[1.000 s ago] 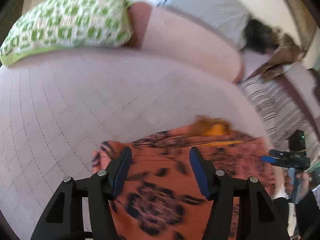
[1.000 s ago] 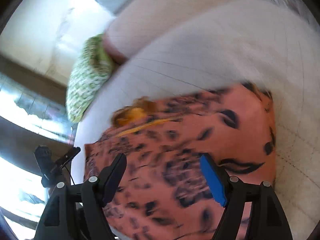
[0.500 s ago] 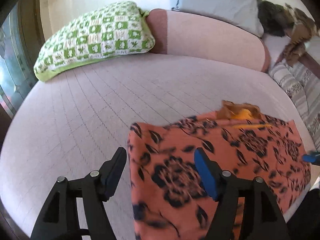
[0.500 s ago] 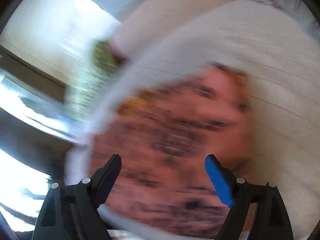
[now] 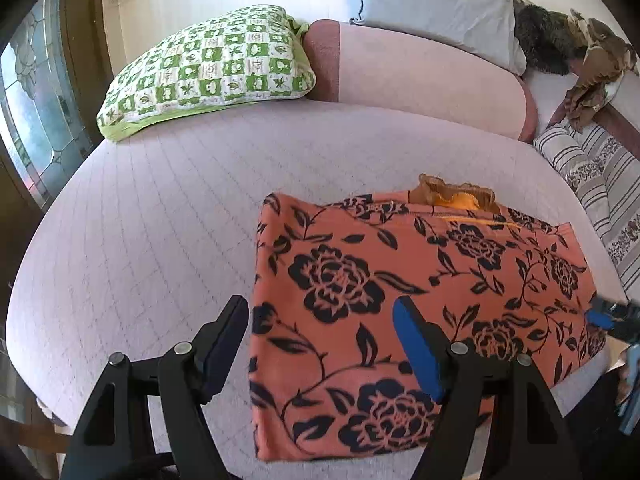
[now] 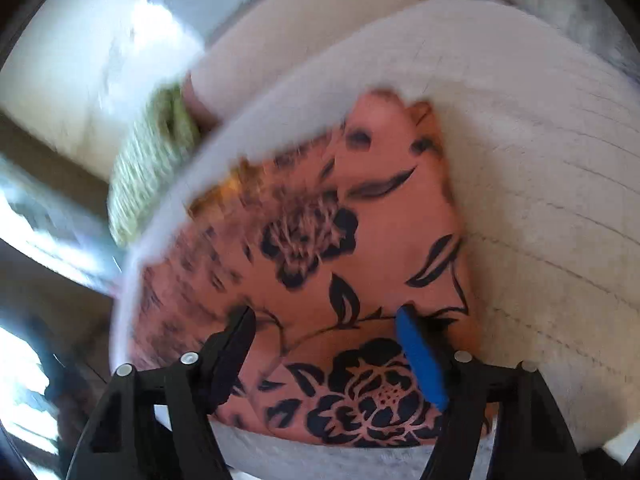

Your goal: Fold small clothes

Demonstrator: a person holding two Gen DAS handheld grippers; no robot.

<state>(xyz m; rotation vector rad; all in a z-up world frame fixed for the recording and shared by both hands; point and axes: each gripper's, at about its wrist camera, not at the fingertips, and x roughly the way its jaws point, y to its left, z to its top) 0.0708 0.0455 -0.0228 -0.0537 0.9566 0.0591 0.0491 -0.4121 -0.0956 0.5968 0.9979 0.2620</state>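
Observation:
An orange garment with black flowers (image 5: 420,280) lies folded into a flat rectangle near the front edge of the pale quilted bed (image 5: 140,220). A yellow-brown ruffle (image 5: 456,196) sticks out at its far edge. My left gripper (image 5: 320,308) hovers over the garment's left edge, its jaws opening, nothing pinched between them. In the blurred right wrist view, my right gripper (image 6: 324,314) hangs over the garment (image 6: 360,220) near its front corner, jaws closing but still wide, pads not pressing the cloth. Its blue tip (image 5: 608,318) shows at the garment's right end.
A green checked pillow (image 5: 208,68), a pink bolster (image 5: 420,76) and a grey pillow (image 5: 432,4) line the back of the bed. Striped cloth (image 5: 592,184) and brown clothes (image 5: 592,64) lie at the right. A patterned glass window (image 5: 32,100) is at the left.
My left gripper has drawn back and to the left off the garment, and its jaws have widened. The right wrist view has swung, with the garment's corner now under that gripper.

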